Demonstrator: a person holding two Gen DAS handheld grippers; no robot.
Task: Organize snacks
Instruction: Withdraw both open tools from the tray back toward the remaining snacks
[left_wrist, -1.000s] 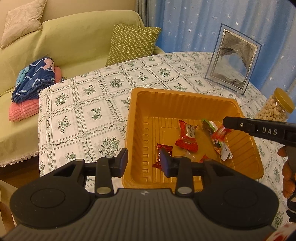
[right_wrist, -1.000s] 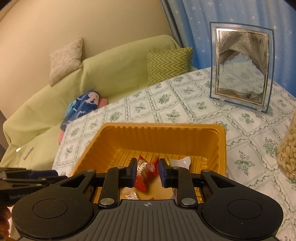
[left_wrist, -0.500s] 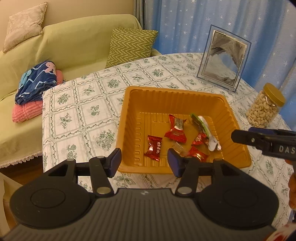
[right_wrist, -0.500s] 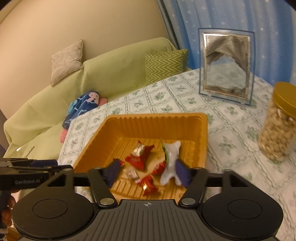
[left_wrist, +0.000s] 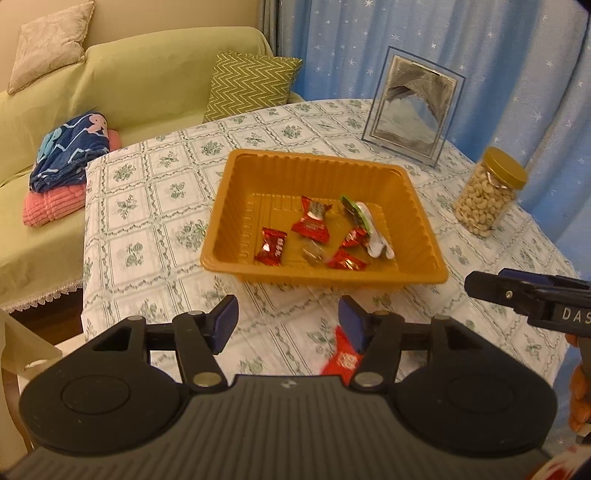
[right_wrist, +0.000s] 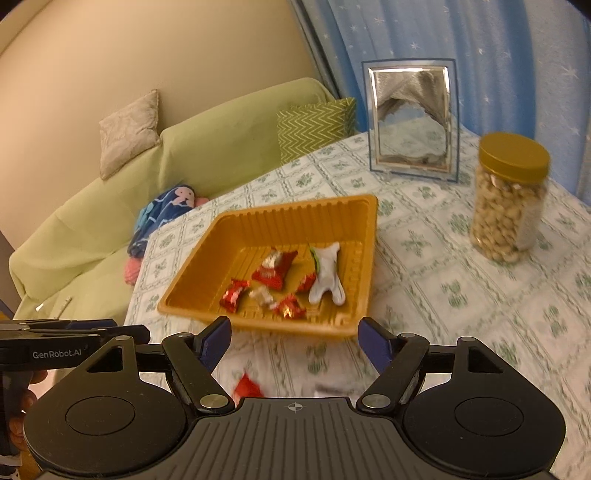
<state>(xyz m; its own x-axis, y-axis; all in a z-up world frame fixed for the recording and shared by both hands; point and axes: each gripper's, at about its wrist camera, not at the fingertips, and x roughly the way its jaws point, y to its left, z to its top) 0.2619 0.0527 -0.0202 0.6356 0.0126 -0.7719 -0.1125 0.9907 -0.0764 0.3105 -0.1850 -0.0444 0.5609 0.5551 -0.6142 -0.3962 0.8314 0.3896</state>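
Red-wrapped candies (left_wrist: 309, 226) lie in the orange tray (left_wrist: 236, 206) ahead of both tools; the left tool (left_wrist: 288, 319) and right tool (right_wrist: 293, 341) are opening, empty; cashew jar (right_wrist: 508, 199) right.

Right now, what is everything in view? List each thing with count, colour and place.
tray: one, orange, mid-table
wrapped snacks: about six, mostly red, one white-green, in tray
loose wrapper: one, red, on tablecloth by left tool
nut jar: one, gold lid, right of tray
picture frame: one, clear, behind tray
tablecloth: one, white-green
sofa: one, green, beyond table
left tool: jaws opening, empty
right tool: jaws opening, empty
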